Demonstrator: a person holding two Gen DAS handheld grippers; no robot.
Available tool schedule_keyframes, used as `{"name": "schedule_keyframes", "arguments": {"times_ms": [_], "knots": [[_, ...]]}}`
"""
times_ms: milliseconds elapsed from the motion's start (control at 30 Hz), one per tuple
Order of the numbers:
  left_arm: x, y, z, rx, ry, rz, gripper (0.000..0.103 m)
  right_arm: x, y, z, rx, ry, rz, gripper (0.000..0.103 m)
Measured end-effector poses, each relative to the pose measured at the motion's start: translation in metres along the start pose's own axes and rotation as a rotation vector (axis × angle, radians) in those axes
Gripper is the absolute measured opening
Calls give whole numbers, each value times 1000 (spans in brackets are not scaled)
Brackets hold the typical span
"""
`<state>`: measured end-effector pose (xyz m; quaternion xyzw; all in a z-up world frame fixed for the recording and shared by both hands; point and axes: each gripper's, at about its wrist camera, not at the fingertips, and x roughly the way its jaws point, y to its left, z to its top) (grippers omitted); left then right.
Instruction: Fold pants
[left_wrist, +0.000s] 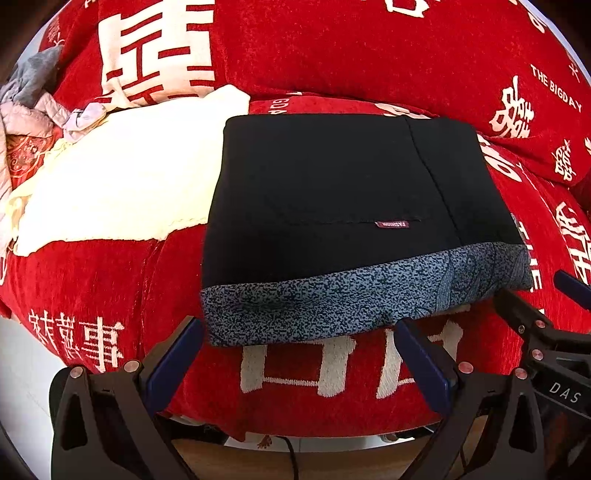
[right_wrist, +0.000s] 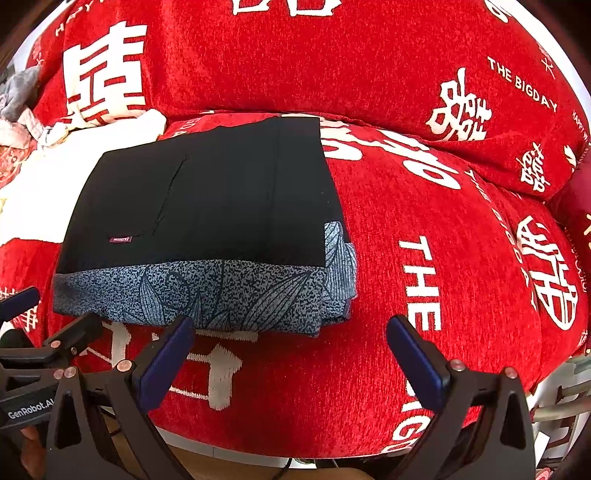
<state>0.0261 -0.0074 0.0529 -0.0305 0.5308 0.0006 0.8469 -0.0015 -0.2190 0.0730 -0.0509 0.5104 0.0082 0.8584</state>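
Black pants (left_wrist: 332, 188) lie folded into a neat rectangle on a red sofa (left_wrist: 332, 48). Left gripper (left_wrist: 299, 354) and right gripper (right_wrist: 291, 350) hover nearby, jaws released; folding looks finished.

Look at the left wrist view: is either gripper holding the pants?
No. The left gripper stands open just short of the folded pants, and the right gripper beside it grips no cloth.
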Motion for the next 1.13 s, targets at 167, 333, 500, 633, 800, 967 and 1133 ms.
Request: {"name": "schedule_keyframes", "arguments": {"times_ms": [167, 333, 500, 633, 800, 967, 1133], "knots": [[1, 0, 1, 3, -1, 1, 103, 2, 2, 1, -7, 2, -1, 103], [2, -3, 2, 23, 3, 7, 103, 2, 4, 4, -13, -1, -4, 103], [2, -5, 2, 25, 6, 8, 103, 3, 5, 5, -16, -2, -5, 103], [3, -5, 2, 17, 11, 5, 103, 1, 6, 7, -22, -8, -10, 103], [3, -5, 2, 13, 16, -2, 103, -1, 6, 8, -21, -14, -12, 103], [1, -5, -1, 12, 17, -8, 103, -2, 4, 5, -15, -14, -8, 103], [4, -5, -10, 10, 32, -9, 103, 2, -1, -6, -9, -15, -28, 103]]}}
